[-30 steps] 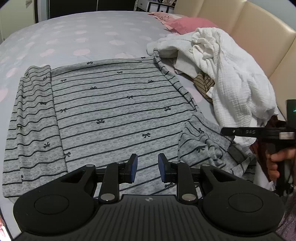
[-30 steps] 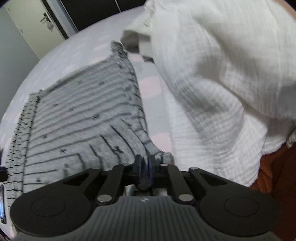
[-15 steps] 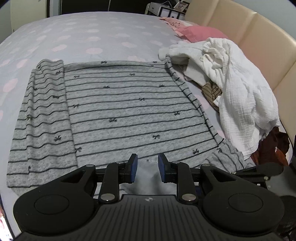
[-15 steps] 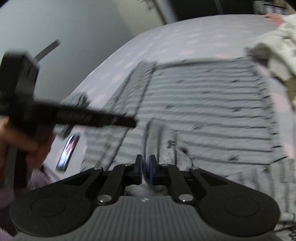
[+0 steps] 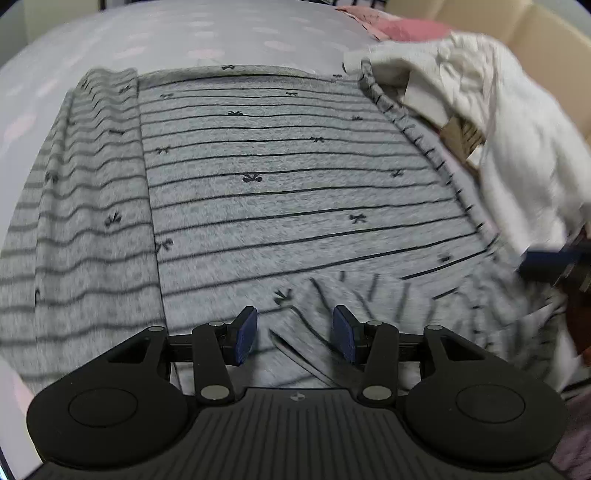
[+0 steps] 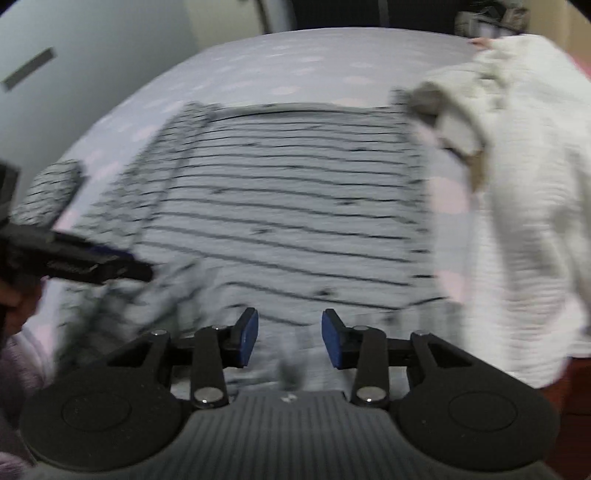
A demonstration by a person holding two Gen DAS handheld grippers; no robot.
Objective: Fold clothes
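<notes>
A grey shirt with thin black stripes and small bows (image 5: 280, 192) (image 6: 295, 206) lies flat on the bed, its left side folded over the body and its right sleeve (image 5: 369, 306) lying folded in across the near edge. My left gripper (image 5: 294, 334) hovers low over that sleeve, jaws opening, blue pads (image 5: 245, 334) apart and pressing on nothing. My right gripper (image 6: 290, 338) hangs over the shirt's near edge, jaws opening too, with loose cloth below the gap but none pinched. The left gripper (image 6: 92, 264) juts in from the left edge of the right wrist view.
A heap of white clothes (image 5: 491, 122) (image 6: 517, 206) lies along the shirt's right side, over something tan and something dark red (image 5: 580, 325). The bedsheet (image 5: 184, 40) is pale with pink spots. A beige headboard (image 5: 546, 33) stands beyond. A pink pillow (image 5: 402, 27) lies far off.
The right gripper carried the sleeve inward over the shirt's near edge, then let it go and opened. The left gripper sank toward the cloth and opened wider.
</notes>
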